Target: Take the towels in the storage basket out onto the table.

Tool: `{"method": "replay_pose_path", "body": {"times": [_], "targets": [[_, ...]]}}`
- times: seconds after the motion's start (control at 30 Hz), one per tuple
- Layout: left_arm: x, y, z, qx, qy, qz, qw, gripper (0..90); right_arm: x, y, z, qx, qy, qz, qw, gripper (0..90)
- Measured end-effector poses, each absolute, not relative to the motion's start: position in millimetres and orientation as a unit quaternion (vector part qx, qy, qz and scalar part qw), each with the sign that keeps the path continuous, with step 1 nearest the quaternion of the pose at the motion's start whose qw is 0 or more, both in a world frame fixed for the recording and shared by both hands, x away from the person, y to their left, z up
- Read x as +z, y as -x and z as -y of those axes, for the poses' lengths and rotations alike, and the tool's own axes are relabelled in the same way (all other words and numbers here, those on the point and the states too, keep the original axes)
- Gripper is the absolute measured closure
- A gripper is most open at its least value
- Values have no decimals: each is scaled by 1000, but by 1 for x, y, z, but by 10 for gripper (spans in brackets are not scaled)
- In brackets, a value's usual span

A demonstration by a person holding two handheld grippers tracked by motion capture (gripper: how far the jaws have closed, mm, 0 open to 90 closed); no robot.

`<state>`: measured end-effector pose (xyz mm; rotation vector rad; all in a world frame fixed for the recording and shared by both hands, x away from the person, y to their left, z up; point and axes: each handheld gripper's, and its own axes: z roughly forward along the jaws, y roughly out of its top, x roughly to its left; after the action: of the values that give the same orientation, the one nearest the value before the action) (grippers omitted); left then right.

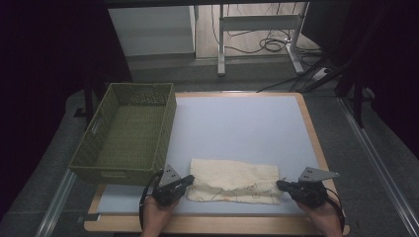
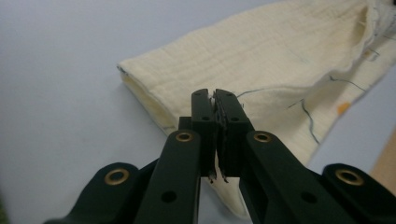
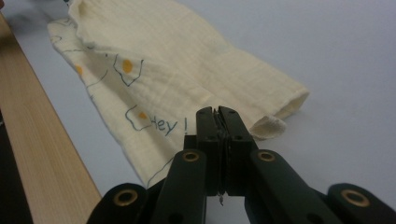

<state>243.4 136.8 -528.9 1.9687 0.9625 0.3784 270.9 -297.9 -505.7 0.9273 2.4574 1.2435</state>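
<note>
A cream cloth [image 1: 232,180] lies folded on the pale blue table top [image 1: 237,128], near the front edge and between the two grippers. It carries thin dark line drawings, small orange dots and the words "Hey !", which read clearly in the right gripper view [image 3: 154,79].

The left gripper [image 1: 188,180] meets the left end of the cloth. In the left gripper view its jaws are pressed together with a thin bit of cloth [image 2: 280,60] pinched between the tips. The right gripper [image 1: 280,185] meets the right end. Its jaws are also closed, but I cannot tell if any fabric sits between them or only below them.

A green woven basket [image 1: 94,133] stands on the left part of the table, its front corner just beside the left gripper. Inside it I see only the woven bottom; the near wall hides the front strip of the bottom.

The hands are cut off by the lower edge of the high view, and the room behind the table is dark and hard to make out.
</note>
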Motion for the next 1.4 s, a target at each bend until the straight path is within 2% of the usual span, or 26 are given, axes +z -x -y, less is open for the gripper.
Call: {"method": "replay_pose_path", "body": {"times": [0.07, 0.2, 0.37, 0.47, 0.77, 1.0, 1.07, 1.1, 1.17, 1.4], "targets": [[-531, -240, -138, 141, -795, -387, 445, 850, -507, -268, 299, 426, -318, -839, 115, 853], [-530, -236, -145, 129, -787, -394, 457, 729, -504, -260, 305, 431, -320, -836, 116, 790], [-522, -233, -152, 139, -777, -401, 465, 597, -495, -256, 317, 429, -330, -830, 133, 754], [-518, -235, -152, 140, -774, -403, 468, 552, -491, -260, 323, 430, -339, -825, 137, 741], [-525, -263, -131, 144, -792, -408, 431, 486, -497, -288, 314, 423, -351, -825, 129, 722], [-529, -284, -117, 152, -802, -408, 408, 464, -507, -317, 291, 400, -360, -833, 126, 645], [-531, -285, -115, 152, -805, -407, 404, 463, -515, -321, 285, 380, -359, -843, 131, 686], [-532, -285, -114, 153, -806, -407, 402, 463, -518, -321, 283, 368, -357, -848, 130, 768], [-535, -285, -114, 153, -808, -408, 398, 463, -521, -318, 280, 369, -350, -849, 141, 876], [-541, -285, -114, 158, -815, -409, 379, 463, -501, -314, 281, 385, -346, -840, 161, 886]]}}
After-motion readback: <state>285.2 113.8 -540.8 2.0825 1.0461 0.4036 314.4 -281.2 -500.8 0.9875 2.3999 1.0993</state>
